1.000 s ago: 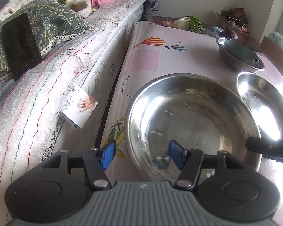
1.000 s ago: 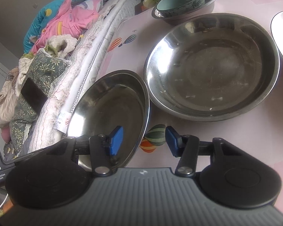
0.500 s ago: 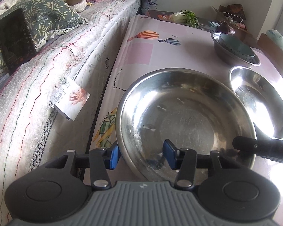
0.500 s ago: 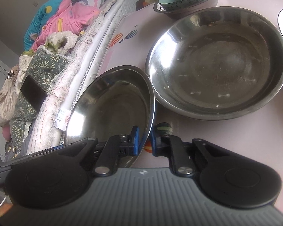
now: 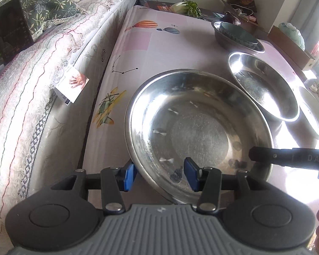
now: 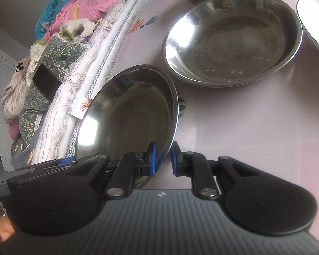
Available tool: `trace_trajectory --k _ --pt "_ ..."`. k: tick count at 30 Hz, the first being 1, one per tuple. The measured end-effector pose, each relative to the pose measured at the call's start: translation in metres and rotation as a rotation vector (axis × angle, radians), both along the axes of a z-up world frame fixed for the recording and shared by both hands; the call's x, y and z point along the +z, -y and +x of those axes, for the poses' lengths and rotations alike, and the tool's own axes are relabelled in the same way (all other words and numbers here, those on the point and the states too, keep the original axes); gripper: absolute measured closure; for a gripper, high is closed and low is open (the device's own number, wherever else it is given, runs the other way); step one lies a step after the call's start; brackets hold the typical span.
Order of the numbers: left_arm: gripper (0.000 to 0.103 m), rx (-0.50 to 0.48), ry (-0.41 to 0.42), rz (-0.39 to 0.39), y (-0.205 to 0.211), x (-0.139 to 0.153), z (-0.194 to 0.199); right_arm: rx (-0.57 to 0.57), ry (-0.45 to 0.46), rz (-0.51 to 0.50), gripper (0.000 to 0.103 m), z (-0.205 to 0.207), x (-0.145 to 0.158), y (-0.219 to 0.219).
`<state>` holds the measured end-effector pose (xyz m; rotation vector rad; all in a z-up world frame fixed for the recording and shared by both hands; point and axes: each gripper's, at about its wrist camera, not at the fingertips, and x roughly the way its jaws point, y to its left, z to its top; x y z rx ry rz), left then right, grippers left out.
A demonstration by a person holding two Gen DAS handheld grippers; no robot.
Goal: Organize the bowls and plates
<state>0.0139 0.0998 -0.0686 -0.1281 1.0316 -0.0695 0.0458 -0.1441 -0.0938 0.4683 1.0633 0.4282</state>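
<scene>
A bed (image 5: 42, 68) with a white quilted cover runs along the left of both views, piled with a leaf-print green pillow (image 5: 44, 6) and, in the right wrist view, pink and blue bedding (image 6: 80, 6). A dark phone (image 5: 11, 27) leans against the pillow. A printed tag (image 5: 73, 85) hangs from the bed's edge.

Just beside the bed stands a table (image 5: 159, 48) under a pale pink cloth printed with hot-air balloons. On it the large steel bowl (image 5: 198, 131) sits nearest the left wrist camera. Behind it to the right lies a second steel bowl (image 5: 263, 85), its rim close to the first bowl's. Further back, a teal ceramic bowl (image 5: 237, 34) rests inside a smaller steel bowl (image 5: 221, 40). A white dish (image 5: 314, 114) shows at the right edge, washed out by glare. Leafy greens (image 5: 187, 7) lie beyond the far end of the table.

The left gripper (image 5: 158, 173) is partly open and straddles the near rim of the large steel bowl: one blue pad is outside the wall, the other inside, and neither clearly presses on it.

The right gripper (image 6: 163, 158) is nearly closed, its blue pads pinching the thin rim of the large steel bowl (image 6: 127, 119), which appears tilted in that view. Its jaws have just been closing onto that rim.
</scene>
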Motion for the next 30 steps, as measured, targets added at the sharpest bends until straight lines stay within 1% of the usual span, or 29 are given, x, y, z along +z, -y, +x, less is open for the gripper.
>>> trace_trajectory --k 1,2,3,5,10,14,17,23,26,30 --pt "0.054 0.003 0.005 0.001 0.000 0.001 -0.001 -0.001 0.005 -0.003 0.088 -0.001 0.001 0.000" --pt "0.051 0.009 0.015 0.010 0.000 0.002 -0.001 -0.003 0.013 -0.011 0.088 -0.002 0.001 0.000" --pt "0.046 0.014 0.019 0.021 0.000 0.003 0.000 -0.004 0.020 -0.021 0.088 -0.001 0.002 -0.001" --pt "0.040 0.023 0.029 0.037 -0.001 0.005 0.004 -0.006 0.040 -0.048 0.088 -0.001 0.005 -0.001" --pt "0.040 0.040 0.048 0.079 -0.003 0.002 0.017 -0.016 0.082 -0.080 0.088 0.006 0.009 0.000" --pt "0.042 0.054 0.058 0.132 0.000 -0.003 0.024 -0.029 0.093 -0.089 0.088 0.012 0.008 0.001" --pt "0.043 0.050 0.048 0.121 0.003 -0.007 0.027 -0.032 0.102 -0.090 0.088 0.015 0.007 0.000" --pt "0.054 0.037 0.049 0.130 0.010 -0.008 0.027 -0.035 0.106 -0.091 0.088 0.018 0.005 -0.003" --pt "0.054 0.039 0.045 0.136 0.011 -0.007 0.026 -0.035 0.102 -0.089 0.088 0.018 0.006 -0.003" --pt "0.055 0.032 0.033 0.116 0.011 -0.004 0.021 -0.033 0.093 -0.091 0.088 0.014 0.006 -0.003"
